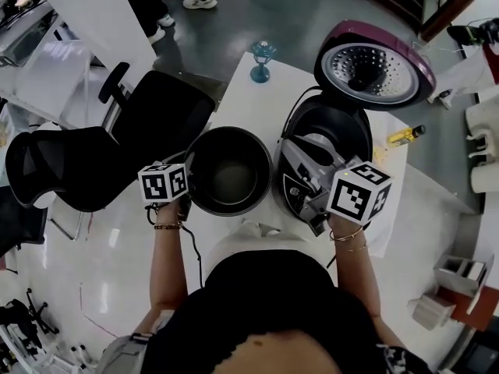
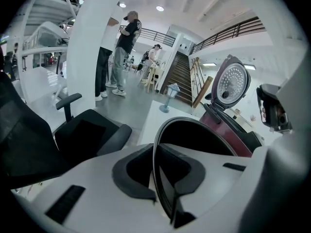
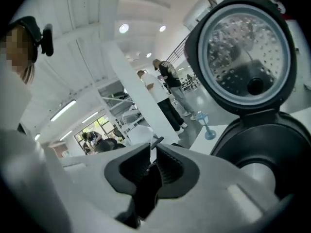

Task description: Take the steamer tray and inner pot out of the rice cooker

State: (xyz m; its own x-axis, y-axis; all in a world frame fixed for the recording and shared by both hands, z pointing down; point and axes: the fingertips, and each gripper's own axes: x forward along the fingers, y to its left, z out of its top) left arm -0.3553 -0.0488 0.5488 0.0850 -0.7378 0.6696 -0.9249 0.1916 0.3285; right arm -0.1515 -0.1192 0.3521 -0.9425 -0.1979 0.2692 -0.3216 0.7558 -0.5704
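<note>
The black inner pot [image 1: 230, 179] stands on the white table [image 1: 249, 104], just left of the rice cooker [image 1: 347, 127]. My left gripper [image 1: 189, 196] is shut on the pot's near-left rim. In the left gripper view the thin rim [image 2: 204, 123] runs straight between the pads of the left gripper [image 2: 163, 176]. The cooker's lid [image 1: 374, 65] is swung up and back. My right gripper [image 1: 304, 162] hovers over the cooker's front, aimed at the lid [image 3: 248, 47] and the dark cavity [image 3: 277, 144]. In its own view, the right gripper [image 3: 151, 154] holds nothing, a narrow slit left between its pads.
A black office chair [image 1: 156, 119] stands close to the table's left edge. A small teal goblet-shaped object [image 1: 261, 61] sits at the table's far end, and a yellow item [image 1: 405, 135] lies right of the cooker. People [image 2: 124, 57] stand farther back near the stairs.
</note>
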